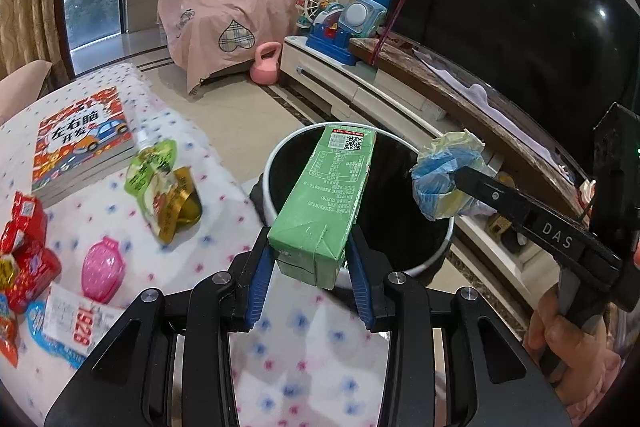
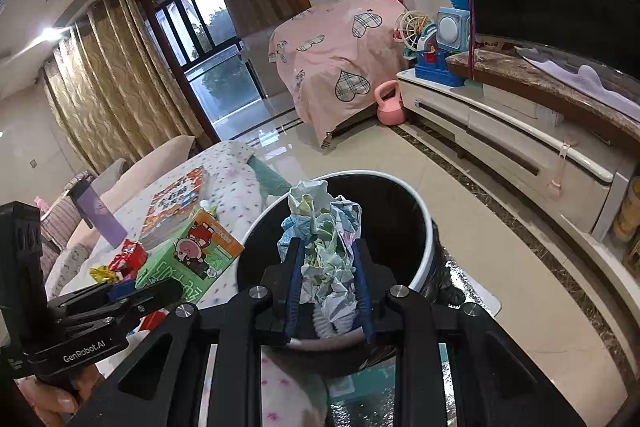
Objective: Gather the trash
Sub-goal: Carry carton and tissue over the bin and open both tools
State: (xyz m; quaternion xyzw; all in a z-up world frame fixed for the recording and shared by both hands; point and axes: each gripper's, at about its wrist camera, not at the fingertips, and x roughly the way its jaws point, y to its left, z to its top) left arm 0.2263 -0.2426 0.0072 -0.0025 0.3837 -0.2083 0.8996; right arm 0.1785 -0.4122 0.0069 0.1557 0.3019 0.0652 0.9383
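While both tools hang over the black bin (image 1: 400, 243), left gripper (image 1: 310, 261) clamps a green drink carton (image 1: 324, 203), its far end over the bin mouth. Right gripper (image 2: 326, 283), at 3 o'clock, pinches a crumpled paper wad (image 2: 324, 239) above the opening. Green pouch (image 1: 164, 183) and red wrappers (image 1: 24, 247) lie on the table (image 1: 224, 195) at 9 o'clock.
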